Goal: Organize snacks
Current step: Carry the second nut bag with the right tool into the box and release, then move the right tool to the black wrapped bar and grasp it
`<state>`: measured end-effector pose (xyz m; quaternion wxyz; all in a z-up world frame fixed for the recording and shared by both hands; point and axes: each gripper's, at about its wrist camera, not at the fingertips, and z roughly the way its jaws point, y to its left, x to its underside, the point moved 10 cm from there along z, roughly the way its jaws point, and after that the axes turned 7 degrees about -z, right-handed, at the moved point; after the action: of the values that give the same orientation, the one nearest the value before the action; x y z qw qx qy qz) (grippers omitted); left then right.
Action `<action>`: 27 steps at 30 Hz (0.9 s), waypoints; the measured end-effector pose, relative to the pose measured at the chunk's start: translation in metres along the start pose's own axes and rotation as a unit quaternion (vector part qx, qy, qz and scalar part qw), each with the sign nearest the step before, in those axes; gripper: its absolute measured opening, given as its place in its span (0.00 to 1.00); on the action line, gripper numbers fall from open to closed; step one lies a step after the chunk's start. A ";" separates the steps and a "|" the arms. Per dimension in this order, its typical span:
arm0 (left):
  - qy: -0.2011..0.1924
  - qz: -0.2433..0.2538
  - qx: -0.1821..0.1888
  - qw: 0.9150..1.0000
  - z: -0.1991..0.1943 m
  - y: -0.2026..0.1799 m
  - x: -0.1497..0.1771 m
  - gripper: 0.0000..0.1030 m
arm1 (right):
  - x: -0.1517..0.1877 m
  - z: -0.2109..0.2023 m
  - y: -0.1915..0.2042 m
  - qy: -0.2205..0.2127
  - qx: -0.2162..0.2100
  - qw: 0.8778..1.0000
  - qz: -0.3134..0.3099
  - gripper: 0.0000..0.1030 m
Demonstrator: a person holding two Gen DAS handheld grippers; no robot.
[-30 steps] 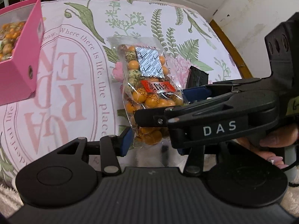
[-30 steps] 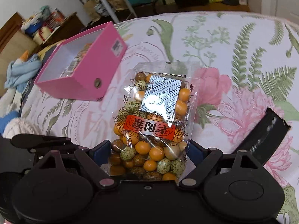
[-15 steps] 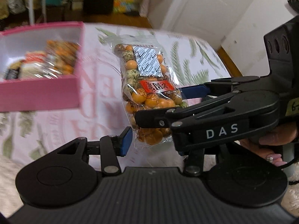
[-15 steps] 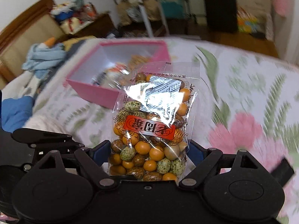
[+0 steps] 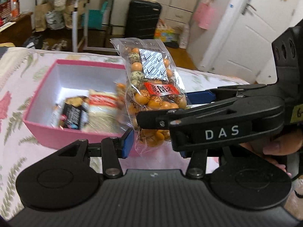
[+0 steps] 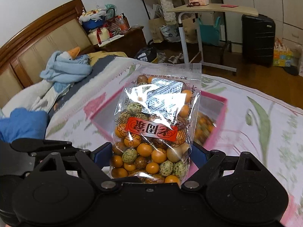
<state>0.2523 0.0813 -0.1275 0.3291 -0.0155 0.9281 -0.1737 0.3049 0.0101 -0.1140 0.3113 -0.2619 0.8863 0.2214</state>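
A clear bag of orange and speckled coated nuts (image 6: 153, 128) with a red label stands upright between my right gripper's (image 6: 151, 155) blue pads, which are shut on its lower half. In the left wrist view the same bag (image 5: 153, 94) hangs in the air in front of the pink box (image 5: 75, 132), held by the right gripper (image 5: 170, 113) that crosses from the right. My left gripper (image 5: 155, 143) is open and empty just below the bag. The pink box (image 6: 217, 113) holds several snack packets (image 5: 85, 111).
The box sits on a floral bedspread (image 5: 19, 94). A blue blanket (image 6: 64, 71) and headboard lie at the left. A side table (image 6: 208, 9), a black suitcase (image 5: 144, 19) and a white door (image 5: 246, 37) stand beyond the bed.
Both grippers have lifted and swung towards the pink box, carrying the bag off the bedspread. The box has moved from the left edge to directly behind the bag.
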 end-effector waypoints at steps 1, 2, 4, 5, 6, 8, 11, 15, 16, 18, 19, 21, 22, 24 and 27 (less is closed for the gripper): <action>0.000 -0.006 -0.004 1.000 0.006 0.008 -0.006 0.45 | -0.006 0.011 -0.001 0.001 -0.004 1.000 0.011 0.87; -0.001 -0.016 -0.007 1.000 0.012 0.018 -0.013 0.45 | -0.011 0.022 -0.004 0.001 -0.010 1.000 0.028 0.87; 0.000 -0.048 -0.009 0.999 0.023 0.039 -0.026 0.46 | -0.016 0.044 -0.006 0.012 -0.025 0.998 0.063 0.87; 0.002 -0.057 -0.014 0.998 0.028 0.049 -0.031 0.46 | -0.018 0.055 -0.008 0.019 -0.032 0.996 0.084 0.87; 0.003 -0.062 -0.018 0.998 0.030 0.055 -0.032 0.46 | -0.019 0.065 -0.008 0.025 -0.037 0.994 0.099 0.87; 0.003 -0.061 -0.032 0.998 0.041 0.068 -0.036 0.47 | -0.020 0.085 -0.009 0.037 -0.043 0.991 0.124 0.87; 0.008 -0.057 -0.048 0.997 0.057 0.082 -0.040 0.50 | -0.019 0.109 -0.011 0.043 -0.049 0.986 0.151 0.87; -0.005 -0.038 -0.103 0.994 0.063 0.100 -0.042 0.50 | -0.010 0.115 -0.011 0.047 -0.070 0.981 0.176 0.87; -0.006 -0.023 -0.119 0.993 0.063 0.102 -0.041 0.51 | -0.010 0.111 -0.011 0.044 -0.067 0.982 0.169 0.87; -0.005 -0.009 -0.129 0.992 0.062 0.102 -0.037 0.52 | -0.010 0.099 -0.013 0.037 -0.052 0.987 0.150 0.87; -0.001 -0.008 -0.126 0.992 0.060 0.101 -0.034 0.52 | -0.011 0.091 -0.014 0.032 -0.048 0.989 0.139 0.87; 0.002 -0.012 -0.116 0.993 0.056 0.096 -0.030 0.52 | -0.011 0.073 -0.014 0.025 -0.042 0.992 0.119 0.87; 0.001 -0.013 -0.111 0.994 0.052 0.093 -0.028 0.52 | -0.009 0.062 -0.016 0.024 -0.034 0.993 0.108 0.87; -0.004 -0.007 -0.101 0.995 0.044 0.083 -0.027 0.52 | -0.001 0.037 -0.021 0.034 -0.010 0.996 0.083 0.87; -0.010 0.011 -0.093 0.996 0.031 0.065 -0.026 0.52 | 0.016 -0.001 -0.041 0.050 0.030 0.996 0.072 0.87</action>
<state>0.2974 0.1366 -0.1554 0.3374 -0.0378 0.9369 -0.0833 0.3185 -0.0268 -0.1329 0.2576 -0.1983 0.9237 0.2028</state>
